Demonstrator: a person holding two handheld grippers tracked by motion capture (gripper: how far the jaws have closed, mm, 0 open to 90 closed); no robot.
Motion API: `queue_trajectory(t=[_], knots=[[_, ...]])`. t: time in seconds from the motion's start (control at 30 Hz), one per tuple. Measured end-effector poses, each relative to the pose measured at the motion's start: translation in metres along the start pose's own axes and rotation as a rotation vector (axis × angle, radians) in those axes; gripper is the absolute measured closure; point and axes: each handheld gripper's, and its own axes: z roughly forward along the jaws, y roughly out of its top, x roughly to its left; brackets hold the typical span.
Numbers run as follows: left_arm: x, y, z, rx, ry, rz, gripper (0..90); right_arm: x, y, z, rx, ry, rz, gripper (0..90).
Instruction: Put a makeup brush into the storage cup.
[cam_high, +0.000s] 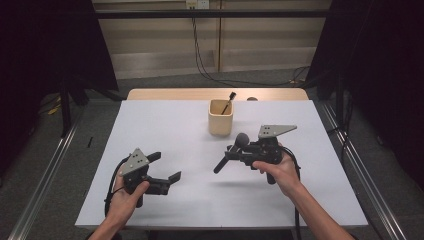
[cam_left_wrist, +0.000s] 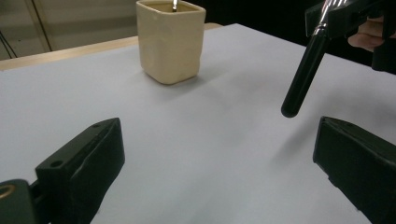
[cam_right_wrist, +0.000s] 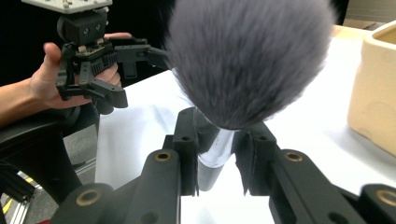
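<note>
high view, counter (cam_high: 165, 130): white top, wooden edge at the far side
high view, cup (cam_high: 220, 118): cream, squarish, upright, far centre of the counter; small dark brush (cam_high: 229, 102) leans inside it
high view, left gripper (cam_high: 164, 166): near-left, above the counter, jaws spread wide, nothing between them
high view, right gripper (cam_high: 234, 151): right of centre, just in front of the cup, clamped on a makeup brush (cam_high: 231, 150)
high view, makeup brush: tilted, grey bristle head up toward the cup, black handle pointing down-left, clear of the counter

left gripper view, left gripper (cam_left_wrist: 219, 163): jaws far apart, bare counter between them
left gripper view, cup (cam_left_wrist: 171, 39): ahead and a bit left, standing on the counter
left gripper view, makeup brush (cam_left_wrist: 303, 79): black handle hangs down from upper right, its end above the counter, apart from the jaws
left gripper view, right gripper (cam_left_wrist: 327, 18): top right, closed on the brush's metal collar

right gripper view, right gripper (cam_right_wrist: 217, 154): jaws pressed on the silver collar below the bristles
right gripper view, makeup brush (cam_right_wrist: 247, 56): big fluffy grey head just above the jaws
right gripper view, cup (cam_right_wrist: 373, 88): right edge, near the brush
right gripper view, left gripper (cam_right_wrist: 135, 70): far left, held in a hand (cam_right_wrist: 51, 79), jaws apart
</note>
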Motion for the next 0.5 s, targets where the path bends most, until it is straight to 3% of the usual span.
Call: queue_trajectory(t=[0.17,0.27,0.33,0.5], knots=[[0.005,-0.006,-0.009,-0.009,0.051,-0.002,2.5,-0.004,0.004,-0.003,0.004,-0.019,0.002,71.4],[0.005,-0.009,-0.016,-0.020,0.054,-0.016,2.0,-0.007,0.006,-0.005,0.008,-0.034,0.007,71.4],[0.005,-0.011,-0.021,-0.042,0.084,0.006,2.8,-0.009,0.008,-0.005,0.018,-0.044,0.000,71.5],[0.009,-0.015,-0.032,-0.053,0.106,0.003,3.0,-0.013,0.015,-0.008,0.016,-0.060,-0.005,71.5]])
